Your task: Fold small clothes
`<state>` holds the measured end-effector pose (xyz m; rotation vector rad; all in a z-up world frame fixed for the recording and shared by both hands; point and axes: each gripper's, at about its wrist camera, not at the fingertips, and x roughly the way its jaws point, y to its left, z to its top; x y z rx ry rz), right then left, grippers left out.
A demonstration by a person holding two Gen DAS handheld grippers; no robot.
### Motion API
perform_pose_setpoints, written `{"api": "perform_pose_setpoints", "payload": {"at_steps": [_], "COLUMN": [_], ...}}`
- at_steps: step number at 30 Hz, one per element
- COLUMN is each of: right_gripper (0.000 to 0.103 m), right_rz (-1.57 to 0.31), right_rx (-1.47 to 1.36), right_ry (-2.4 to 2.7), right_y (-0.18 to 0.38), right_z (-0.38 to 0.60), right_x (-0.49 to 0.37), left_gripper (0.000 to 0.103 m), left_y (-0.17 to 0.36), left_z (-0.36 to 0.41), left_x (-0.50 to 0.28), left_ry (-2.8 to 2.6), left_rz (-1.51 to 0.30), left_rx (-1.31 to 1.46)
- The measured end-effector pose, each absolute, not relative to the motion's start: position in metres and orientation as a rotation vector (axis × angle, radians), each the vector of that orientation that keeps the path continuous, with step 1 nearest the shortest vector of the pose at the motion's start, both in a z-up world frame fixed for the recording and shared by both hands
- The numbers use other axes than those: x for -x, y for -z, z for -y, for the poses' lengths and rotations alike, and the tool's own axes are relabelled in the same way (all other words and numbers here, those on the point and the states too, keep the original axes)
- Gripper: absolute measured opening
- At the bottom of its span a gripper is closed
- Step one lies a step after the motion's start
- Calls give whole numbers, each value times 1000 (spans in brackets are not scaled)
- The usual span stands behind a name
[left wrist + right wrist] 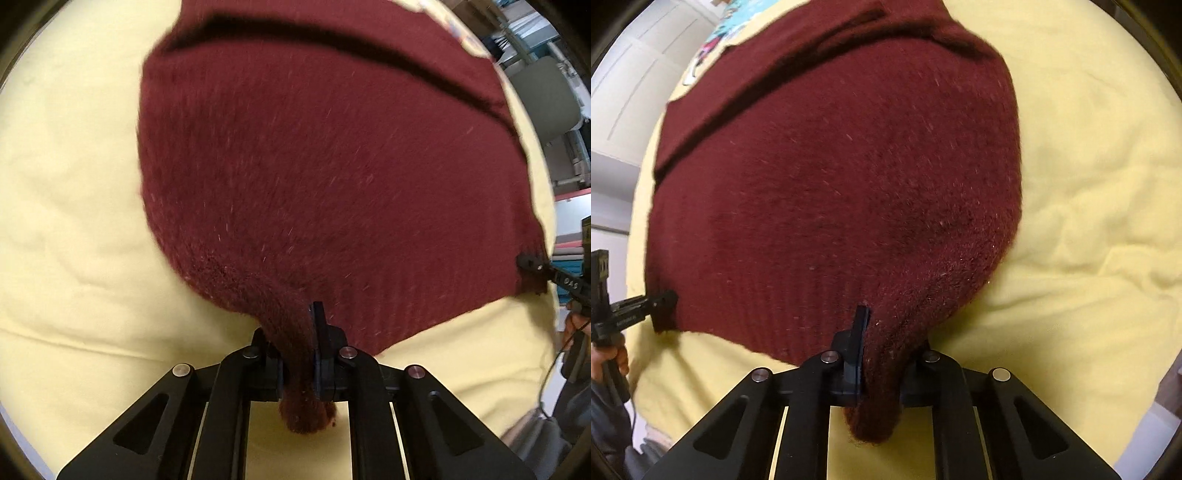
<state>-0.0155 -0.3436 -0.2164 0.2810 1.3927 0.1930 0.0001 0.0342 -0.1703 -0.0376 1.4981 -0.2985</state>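
Note:
A dark red knitted sweater (314, 177) lies spread on a pale yellow sheet (66, 221). My left gripper (301, 332) is shut on the sweater's near left hem corner, with fabric bunched between the fingers. My right gripper (877, 332) is shut on the near right hem corner of the sweater (831, 184). The right gripper also shows at the right edge of the left wrist view (532, 264), and the left gripper at the left edge of the right wrist view (663, 304). A fold line runs across the sweater's far part.
A patterned cloth (716, 40) lies past the sweater's far edge on the yellow sheet (1089, 184). White cupboard doors (631, 81) stand at the far left. A grey chair (543, 96) and shelves stand beyond the sheet's right edge.

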Motion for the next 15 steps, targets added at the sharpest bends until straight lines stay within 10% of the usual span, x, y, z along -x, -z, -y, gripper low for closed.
{"api": "perform_pose_setpoints", "payload": {"at_steps": [15], "right_gripper": [12], "right_rz": [-1067], "right_rx": [-419], "right_ry": [-272], "right_y": [110], "right_z": [364], "right_x": [-35], "left_gripper": [9], "left_y": [44], "left_z": [-41], "left_x": [-93], "left_ry": [380], "left_rz": [-1150], "left_rx": [207]}}
